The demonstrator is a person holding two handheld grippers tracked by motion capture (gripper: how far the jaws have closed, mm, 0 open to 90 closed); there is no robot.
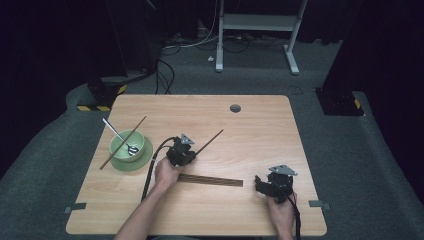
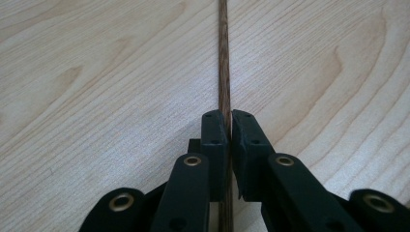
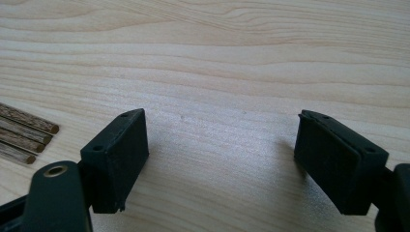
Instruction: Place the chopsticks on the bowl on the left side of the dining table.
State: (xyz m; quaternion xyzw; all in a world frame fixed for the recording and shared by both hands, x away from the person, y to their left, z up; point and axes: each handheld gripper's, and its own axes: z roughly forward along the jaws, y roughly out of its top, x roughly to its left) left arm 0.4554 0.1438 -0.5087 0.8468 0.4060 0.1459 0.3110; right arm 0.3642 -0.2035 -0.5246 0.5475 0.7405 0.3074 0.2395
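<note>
The left tool [image 1: 183, 151] is clamped on a single chopstick [image 2: 223, 58] near the middle of the counter [image 1: 260, 125]. In the left gripper view the two black pads pinch the thin stick between them, and it runs straight ahead over the pale wood. In the high view the chopstick slants up and to the right from the tool, its far tip toward the counter's centre. The grip looks narrow and close to one end, so the main risk, as I judge it, is that the long free part swings or pivots between the pads once it is lifted, or slips out altogether, since the stick is round and smooth. If it is meant for the green bowl [image 1: 118, 147] at the left, a swinging tip could knock the chopstick [image 1: 122, 143] already leaning across that bowl, or the spoon [image 1: 114, 131] in it. The held stick is slim, dark brown, with fine grain and even thickness. The right tool [image 1: 266, 186] rests near the right front edge with its jaws spread wide and nothing between them; the bundle of chopsticks [image 1: 210, 180] lies just to its left.
</note>
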